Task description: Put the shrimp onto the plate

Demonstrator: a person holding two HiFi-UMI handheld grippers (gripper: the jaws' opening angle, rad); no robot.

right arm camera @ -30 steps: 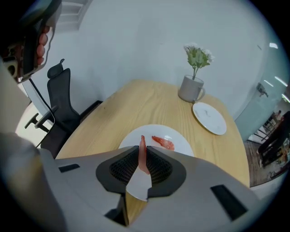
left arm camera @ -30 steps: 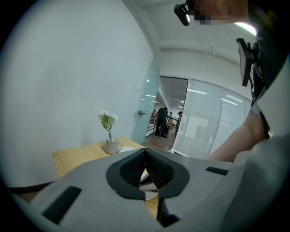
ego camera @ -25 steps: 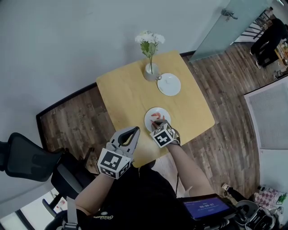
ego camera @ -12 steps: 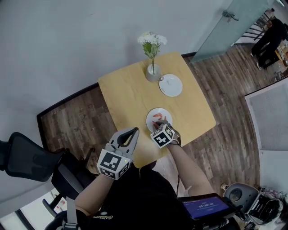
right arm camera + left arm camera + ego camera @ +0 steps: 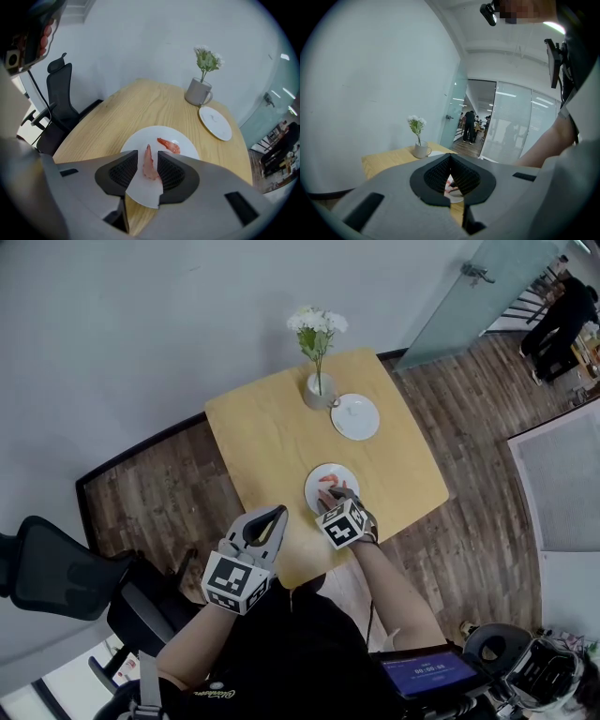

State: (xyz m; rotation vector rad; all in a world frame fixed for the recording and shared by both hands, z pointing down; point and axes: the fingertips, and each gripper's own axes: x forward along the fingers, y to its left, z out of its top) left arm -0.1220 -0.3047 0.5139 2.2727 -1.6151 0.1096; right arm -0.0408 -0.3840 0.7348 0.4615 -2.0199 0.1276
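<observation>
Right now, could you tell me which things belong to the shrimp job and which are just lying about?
Job: near plate; shrimp lying on it; second shrimp between the opening jaws of the right gripper, over that plate.
Lying about: far plate; mug of flowers; chair; left gripper, shut.

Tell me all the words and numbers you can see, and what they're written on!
Nothing here can be read for sure.
Tablet screen: a pale line like timer digits, too blurred to read.
Black shirt: small pale lettering, too small to read.
Marker cubes: only black-and-white squares, no letters.
</observation>
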